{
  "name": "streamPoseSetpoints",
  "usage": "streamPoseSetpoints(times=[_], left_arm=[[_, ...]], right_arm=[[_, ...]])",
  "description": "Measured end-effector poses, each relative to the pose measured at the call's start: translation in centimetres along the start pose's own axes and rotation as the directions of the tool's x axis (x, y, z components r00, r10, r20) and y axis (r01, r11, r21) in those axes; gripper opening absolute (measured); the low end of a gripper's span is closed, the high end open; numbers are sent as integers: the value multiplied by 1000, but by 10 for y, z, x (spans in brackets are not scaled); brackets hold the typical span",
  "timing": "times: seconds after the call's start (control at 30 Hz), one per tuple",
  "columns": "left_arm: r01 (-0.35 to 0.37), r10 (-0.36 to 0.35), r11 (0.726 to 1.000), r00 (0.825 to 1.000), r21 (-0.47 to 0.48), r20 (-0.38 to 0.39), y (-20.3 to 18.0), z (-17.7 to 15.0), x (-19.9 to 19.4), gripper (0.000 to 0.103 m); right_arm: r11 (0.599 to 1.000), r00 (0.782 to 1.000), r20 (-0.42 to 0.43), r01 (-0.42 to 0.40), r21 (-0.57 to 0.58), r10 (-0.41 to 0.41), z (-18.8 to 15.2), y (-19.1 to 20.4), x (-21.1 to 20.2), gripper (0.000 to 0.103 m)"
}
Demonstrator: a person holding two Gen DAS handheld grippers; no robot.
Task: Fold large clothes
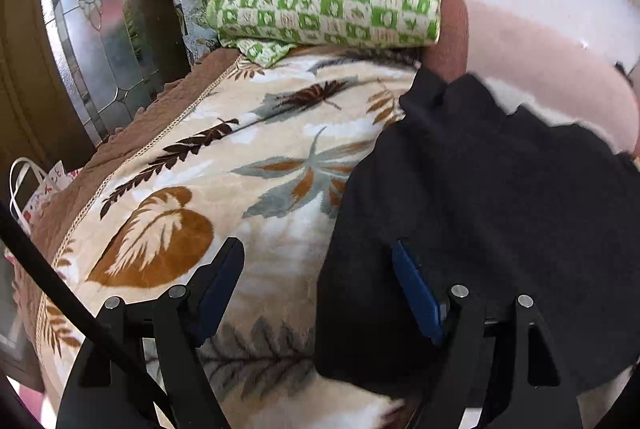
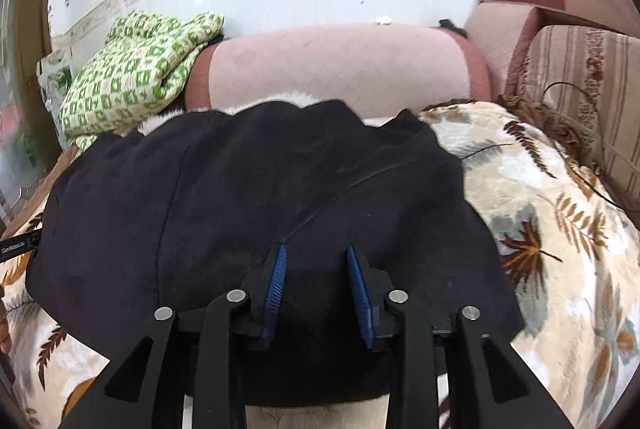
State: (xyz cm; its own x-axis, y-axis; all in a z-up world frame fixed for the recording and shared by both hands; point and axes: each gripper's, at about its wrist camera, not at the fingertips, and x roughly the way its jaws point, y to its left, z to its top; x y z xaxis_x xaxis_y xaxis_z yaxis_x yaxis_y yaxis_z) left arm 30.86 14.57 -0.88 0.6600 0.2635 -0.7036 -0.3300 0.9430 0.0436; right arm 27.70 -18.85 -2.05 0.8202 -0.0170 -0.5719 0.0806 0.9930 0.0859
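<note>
In the left wrist view, the left gripper (image 1: 318, 281) has its blue-padded fingers spread wide and grasps nothing. The dark navy, soft fleece-like garment (image 1: 480, 209) lies flat on the cream plush blanket printed with brown and grey leaves (image 1: 224, 165). It sits ahead and to the right of this gripper: the garment's left edge runs between the two fingers, so the right finger hangs over dark cloth and the left finger over bare blanket. At the far end rests a folded green-and-white checked cloth (image 1: 332, 1), against the pink upholstered sofa back (image 1: 560, 69). A white paper bag with small printed motifs (image 1: 36, 189) stands at the left; nothing on it can be read.

In the right wrist view, the right gripper (image 2: 316, 289) is parted only narrowly, its blue pads over the near middle of the garment (image 2: 240, 189) with no cloth pinched between them. From here the garment's long axis runs left to right across the blanket (image 2: 560, 209), its near hem just below the fingers and its far edge toward the sofa back (image 2: 340, 65). The right gripper looks nearer the hem's middle, the left nearer the left edge, so a fold would likely start from those holds. A dark strip at the far left edge carries tiny pale lettering, too small to read
</note>
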Motion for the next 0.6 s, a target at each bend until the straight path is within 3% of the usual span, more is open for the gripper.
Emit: streamPoseSetpoints(times=[0.13, 0.27, 0.37, 0.5, 0.6], left_arm=[[36, -35, 999, 998, -31, 47, 2, -10, -34, 76], [13, -11, 1000, 995, -11, 98, 1, -33, -61, 76], [32, -31, 999, 995, -5, 93, 1, -46, -70, 76], [50, -50, 999, 997, 3, 56, 0, -53, -69, 76], [41, -41, 999, 998, 8, 45, 0, -54, -67, 76]], right_arm=[[1000, 999, 33, 21, 22, -21, -2, -3, -18, 37], [999, 996, 81, 27, 41, -30, -2, -4, -41, 44], [999, 993, 116, 29, 34, -32, -3, -1, -60, 50], [998, 987, 152, 39, 56, -47, -10, -2, -81, 70], [994, 988, 137, 51, 98, -64, -20, -13, -86, 73]])
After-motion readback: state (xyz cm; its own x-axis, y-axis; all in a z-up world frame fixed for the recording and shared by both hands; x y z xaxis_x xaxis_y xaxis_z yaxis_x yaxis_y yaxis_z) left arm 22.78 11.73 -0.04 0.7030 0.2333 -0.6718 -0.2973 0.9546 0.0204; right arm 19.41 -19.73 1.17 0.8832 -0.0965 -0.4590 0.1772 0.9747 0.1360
